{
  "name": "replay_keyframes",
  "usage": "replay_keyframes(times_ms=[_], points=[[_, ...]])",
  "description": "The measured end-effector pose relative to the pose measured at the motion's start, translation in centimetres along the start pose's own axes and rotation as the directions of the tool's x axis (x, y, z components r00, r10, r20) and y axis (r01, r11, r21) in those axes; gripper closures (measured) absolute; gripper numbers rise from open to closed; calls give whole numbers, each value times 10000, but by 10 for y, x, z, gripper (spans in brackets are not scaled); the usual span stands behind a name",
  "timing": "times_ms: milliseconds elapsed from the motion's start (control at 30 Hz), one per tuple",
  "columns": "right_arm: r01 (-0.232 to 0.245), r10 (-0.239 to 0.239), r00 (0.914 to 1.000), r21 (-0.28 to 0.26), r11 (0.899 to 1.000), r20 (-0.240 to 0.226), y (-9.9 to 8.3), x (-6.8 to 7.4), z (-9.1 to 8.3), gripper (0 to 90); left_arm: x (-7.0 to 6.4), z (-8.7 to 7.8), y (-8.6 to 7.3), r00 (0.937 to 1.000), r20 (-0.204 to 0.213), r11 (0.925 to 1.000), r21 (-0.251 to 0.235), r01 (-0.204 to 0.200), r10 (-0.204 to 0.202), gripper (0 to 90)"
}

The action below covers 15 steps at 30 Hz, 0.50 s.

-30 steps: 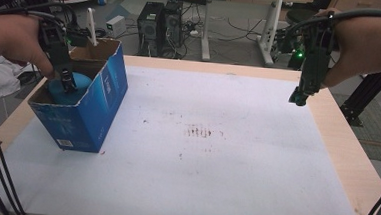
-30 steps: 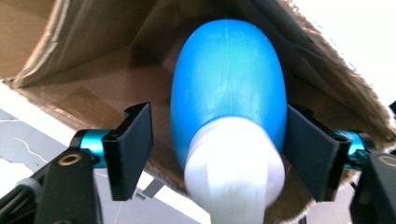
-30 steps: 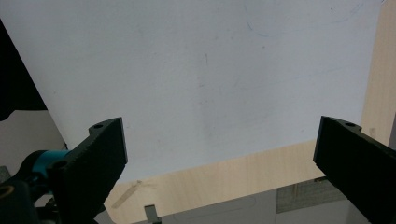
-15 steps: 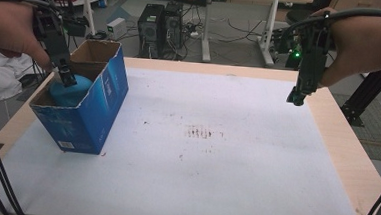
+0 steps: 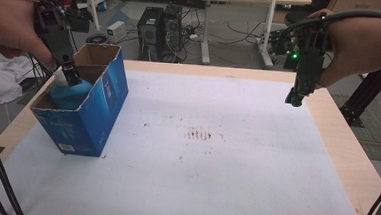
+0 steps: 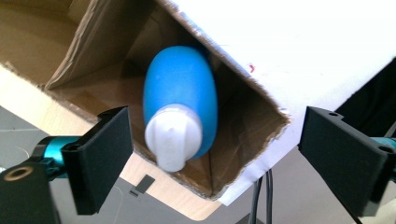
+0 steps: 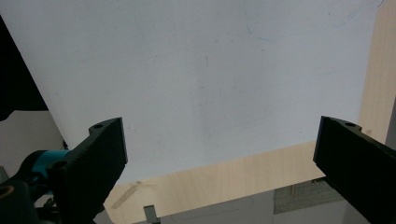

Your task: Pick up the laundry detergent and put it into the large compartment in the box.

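A blue bottle (image 5: 69, 93) with a white cap (image 6: 172, 139) lies inside an open blue cardboard box (image 5: 90, 115) at the table's left. My left gripper (image 5: 70, 76) hangs just above the box's opening, over the bottle. In the left gripper view its jaws stand wide apart on either side of the bottle (image 6: 180, 88), touching nothing. My right gripper (image 5: 296, 98) hovers above the table's far right, pointing down. Its jaws are spread wide over bare white cover (image 7: 201, 70) with nothing between them.
A white sheet (image 5: 215, 159) covers most of the wooden table (image 5: 349, 147), leaving wood bare along the right and far edges. A dark smudge (image 5: 198, 134) marks the sheet's middle. Computer towers (image 5: 158, 28), cables and desk legs stand on the floor beyond the table.
My left gripper has risen a little out of the box, leaving the blue bottle inside. The right gripper has barely moved.
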State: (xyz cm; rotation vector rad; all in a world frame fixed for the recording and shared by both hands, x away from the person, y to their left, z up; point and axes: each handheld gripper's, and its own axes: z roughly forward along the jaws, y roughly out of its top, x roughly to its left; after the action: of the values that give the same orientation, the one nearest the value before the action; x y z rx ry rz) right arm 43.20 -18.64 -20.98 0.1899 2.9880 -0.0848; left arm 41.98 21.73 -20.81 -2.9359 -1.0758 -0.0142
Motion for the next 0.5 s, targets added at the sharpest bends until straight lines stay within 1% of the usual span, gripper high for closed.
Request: replay_keyframes(times_ms=[67, 100, 133, 200, 267, 333, 467, 500], points=[[35, -35, 10000, -20, 10000, 10, 0, 1, 0, 18, -4, 0, 3, 9998, 29, 9998, 46, -176, 176, 70], [35, -35, 10000, -20, 10000, 10, 0, 1, 0, 18, -4, 0, 3, 9998, 29, 9998, 46, -176, 176, 63], [35, -35, 10000, -37, 10000, 16, 1, 1, 0, 18, -9, 0, 5, 9993, 46, 9993, 37, -373, 373, 63], [21, -21, 10000, -25, 10000, 11, 0, 1, -1, 18, -13, 0, 9, 9981, 86, 9981, 43, -616, 615, 31], [13, -13, 10000, -25, 10000, 8, 0, 2, -1, 18, -19, 1, 12, 9953, 117, 9954, 64, -961, 960, 30], [37, -37, 10000, 0, 10000, 20, 0, 2, -1, 18, -23, 2, 16, 9940, 283, 9942, 164, -1062, 1057, 27], [89, -89, 10000, -91, 9999, 29, 2, 2, -1, 18, -33, 3, 25, 9899, 307, 9901, 188, -1391, 1385, 16], [67, -67, 10000, -45, 10000, 23, 2, 3, -1, 18, -35, 3, 27, 9877, 301, 9879, 192, -1537, 1531, 16]])
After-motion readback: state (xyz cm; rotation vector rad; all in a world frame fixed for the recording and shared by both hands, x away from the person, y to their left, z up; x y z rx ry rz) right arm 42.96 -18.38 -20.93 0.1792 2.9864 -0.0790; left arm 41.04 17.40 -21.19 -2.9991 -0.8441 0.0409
